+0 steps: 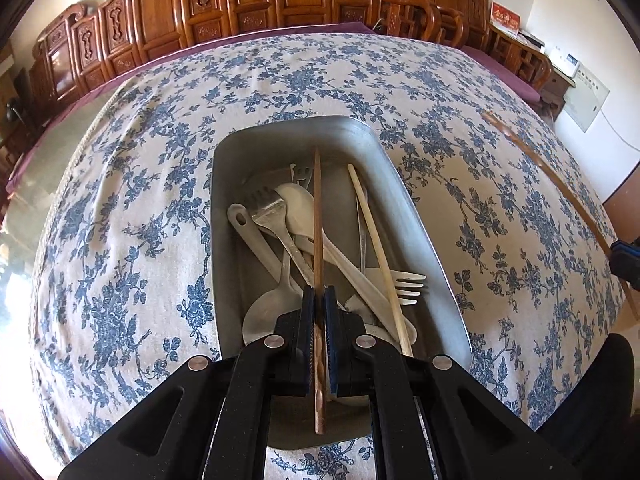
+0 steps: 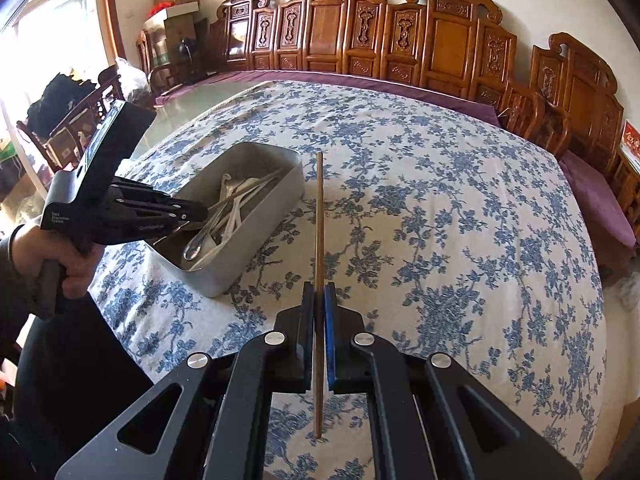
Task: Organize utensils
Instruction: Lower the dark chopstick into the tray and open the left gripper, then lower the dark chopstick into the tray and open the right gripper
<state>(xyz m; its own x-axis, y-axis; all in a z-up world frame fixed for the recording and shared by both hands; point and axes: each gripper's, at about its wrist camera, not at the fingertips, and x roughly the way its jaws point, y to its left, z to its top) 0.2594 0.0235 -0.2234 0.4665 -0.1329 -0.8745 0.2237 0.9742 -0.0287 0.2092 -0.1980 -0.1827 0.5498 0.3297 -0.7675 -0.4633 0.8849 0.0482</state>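
A grey metal tray (image 1: 390, 168) on the flowered tablecloth holds a metal fork (image 1: 269, 210), white spoons (image 1: 298, 208), a white plastic fork (image 1: 408, 284) and a pale chopstick (image 1: 378, 256). My left gripper (image 1: 319, 294) is shut on a dark brown chopstick (image 1: 318, 216) and holds it over the tray. My right gripper (image 2: 319, 292) is shut on a lighter brown chopstick (image 2: 319, 220), above the cloth to the right of the tray (image 2: 264, 216). The left gripper (image 2: 200, 212) also shows in the right wrist view, over the tray's near end.
The tablecloth (image 2: 440, 220) covers a large table. Carved wooden chairs (image 2: 400, 40) line the far side. In the left wrist view the right gripper's chopstick (image 1: 560, 188) crosses at the right, with the blue fingers (image 1: 624, 260) at the edge. Boxes (image 2: 176, 4) are stacked at the far left.
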